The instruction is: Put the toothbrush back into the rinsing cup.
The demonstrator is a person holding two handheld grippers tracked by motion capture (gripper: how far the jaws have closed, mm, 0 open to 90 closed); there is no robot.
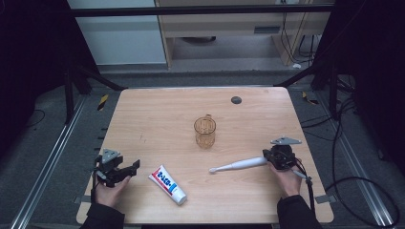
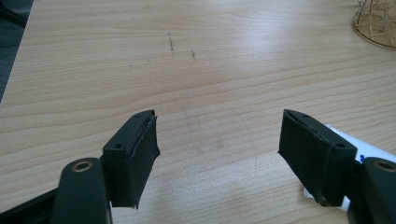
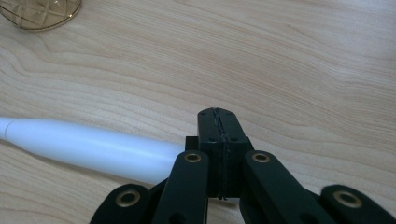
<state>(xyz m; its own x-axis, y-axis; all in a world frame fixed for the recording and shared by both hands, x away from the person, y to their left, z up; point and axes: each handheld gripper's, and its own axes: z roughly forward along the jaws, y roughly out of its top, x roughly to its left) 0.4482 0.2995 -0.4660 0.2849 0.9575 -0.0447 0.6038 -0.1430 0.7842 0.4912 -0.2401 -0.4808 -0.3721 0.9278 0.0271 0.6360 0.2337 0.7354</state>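
While its jaws press flat together, the right gripper (image 3: 219,122) traps nothing: the white electric toothbrush (image 1: 239,165) lies on the table (image 1: 157,114) against its left side, seemingly slipped past the grip. Beyond it stands the amber glass mug (image 1: 205,131), its likely destination. The left gripper (image 2: 219,154) waits spread wide beside the toothpaste tube (image 1: 167,183).
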